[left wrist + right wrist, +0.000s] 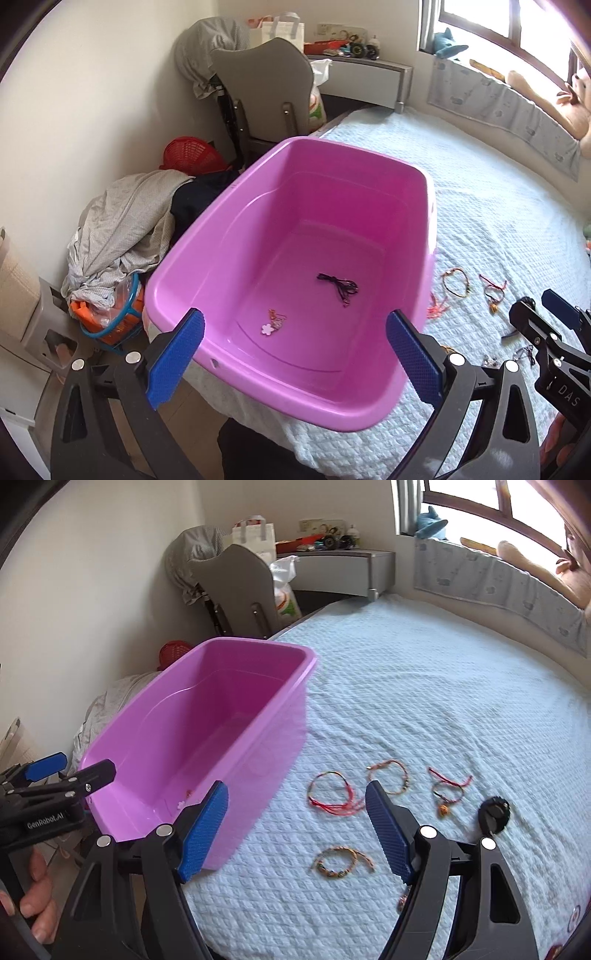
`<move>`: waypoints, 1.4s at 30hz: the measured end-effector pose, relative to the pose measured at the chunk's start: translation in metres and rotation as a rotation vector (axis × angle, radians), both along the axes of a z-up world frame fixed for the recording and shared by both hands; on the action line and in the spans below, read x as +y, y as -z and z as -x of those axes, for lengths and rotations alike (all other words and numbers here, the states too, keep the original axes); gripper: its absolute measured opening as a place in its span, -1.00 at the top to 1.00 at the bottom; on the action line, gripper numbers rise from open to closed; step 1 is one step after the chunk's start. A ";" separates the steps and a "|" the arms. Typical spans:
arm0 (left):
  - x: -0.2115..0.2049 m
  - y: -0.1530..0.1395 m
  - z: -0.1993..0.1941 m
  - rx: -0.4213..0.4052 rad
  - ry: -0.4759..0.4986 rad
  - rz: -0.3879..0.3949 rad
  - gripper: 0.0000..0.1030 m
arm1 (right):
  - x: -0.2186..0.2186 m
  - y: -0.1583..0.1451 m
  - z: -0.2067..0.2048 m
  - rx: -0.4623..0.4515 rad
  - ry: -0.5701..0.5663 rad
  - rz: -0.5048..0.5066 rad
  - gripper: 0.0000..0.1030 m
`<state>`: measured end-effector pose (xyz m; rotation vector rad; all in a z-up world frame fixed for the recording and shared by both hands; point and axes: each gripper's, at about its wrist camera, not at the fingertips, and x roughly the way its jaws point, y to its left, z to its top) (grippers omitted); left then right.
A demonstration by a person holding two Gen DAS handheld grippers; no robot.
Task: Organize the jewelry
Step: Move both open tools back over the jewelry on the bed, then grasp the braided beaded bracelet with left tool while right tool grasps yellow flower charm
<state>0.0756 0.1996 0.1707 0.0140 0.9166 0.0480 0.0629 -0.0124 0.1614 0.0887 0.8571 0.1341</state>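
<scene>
A pink plastic tub point(369, 177) stands on the bed's near left corner. On its floor lie a black cord necklace point(338, 288) and a pink flower charm point(273, 324). My left gripper point(295, 354) hovers open over the tub's near rim, holding nothing. My right gripper point(295, 830) is open and empty above the quilt, right of the tub point(155, 746). Ahead of it lie a red string bracelet point(332, 794), an orange bracelet point(388, 775), a red cord with a pendant point(448, 790), a braided bracelet point(340, 862) and a black round piece point(495, 812).
A pale blue quilt point(424, 686) covers the bed. Left of the bed are piled clothes point(122, 236), a red basket point(190, 155) and a grey chair point(262, 85). Plush toys sit on the window sill point(517, 99). A person's hand point(35, 893) holds the left gripper's handle.
</scene>
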 end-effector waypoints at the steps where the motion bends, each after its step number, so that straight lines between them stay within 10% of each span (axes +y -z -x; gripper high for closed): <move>1: -0.005 -0.001 0.003 -0.002 0.010 0.000 -0.88 | -0.007 0.001 0.005 -0.002 0.011 0.000 -0.42; 23: -0.136 0.067 0.051 0.060 0.329 0.008 -0.89 | -0.158 0.062 0.154 0.064 0.419 0.056 -0.43; 42: -0.183 0.167 0.068 0.176 0.345 0.005 -0.89 | -0.180 0.156 0.174 0.110 0.420 0.056 -0.42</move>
